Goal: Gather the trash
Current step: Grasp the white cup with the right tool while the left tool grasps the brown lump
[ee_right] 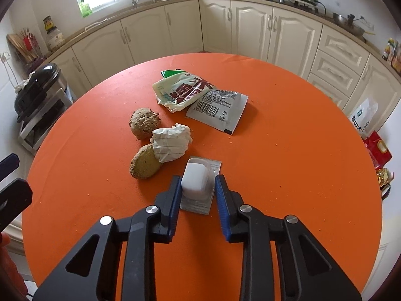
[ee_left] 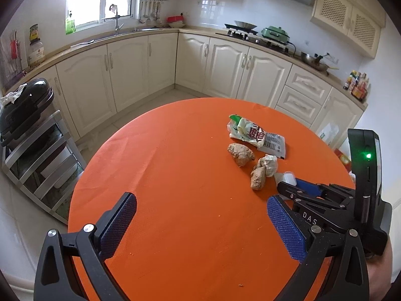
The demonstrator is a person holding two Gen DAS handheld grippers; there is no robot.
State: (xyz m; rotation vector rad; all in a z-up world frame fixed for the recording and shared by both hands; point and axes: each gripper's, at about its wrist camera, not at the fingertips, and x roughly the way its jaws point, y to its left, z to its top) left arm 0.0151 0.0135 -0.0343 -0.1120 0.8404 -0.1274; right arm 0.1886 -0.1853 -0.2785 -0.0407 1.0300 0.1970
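Orange round tabletop [ee_right: 288, 175] carries five scraps: one clear plastic blister pack [ee_right: 198, 184] holding a white block, long axis pointing away from the right gripper [ee_right: 198, 188], whose blue-padded fingers stand apart either side of it; two brown lumps [ee_right: 144, 126]; one crumpled lined paper [ee_right: 171, 145]; one flattened printed snack wrapper [ee_right: 200, 97]; left gripper [ee_left: 200, 223] hangs wide open over bare cloth.

Right claw [ee_left: 298, 188] hides most of blister pack [ee_left: 288, 176].
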